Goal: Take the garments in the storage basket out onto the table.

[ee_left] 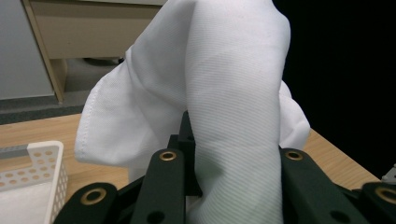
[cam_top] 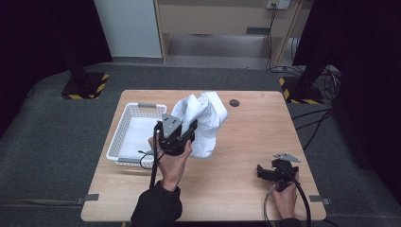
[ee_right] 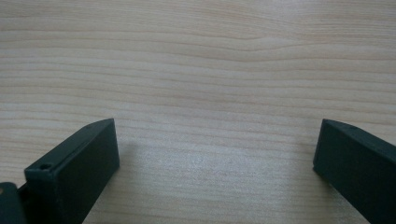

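Left gripper (cam_top: 189, 131) clamps crumpled white fabric cloth (cam_top: 204, 120), held raised above light wooden table (cam_top: 246, 142), just right of white perforated plastic basket (cam_top: 124, 137). Right gripper (cam_top: 261, 171) low over bare wood at table's right, jaws spread wide, holding nothing.

left hand-held gripper (cam_top: 188, 134) clamped, right hand-held gripper (cam_top: 261, 172) agape

White woven cloth (ee_left: 233, 93) with fine ribbed weave between the left gripper (ee_left: 229, 186) matt black plastic jaws, perforated white plastic basket (cam_top: 124, 127) beside it, pale matt wood-grain table (ee_right: 196, 60) under the right gripper (ee_right: 215, 154)
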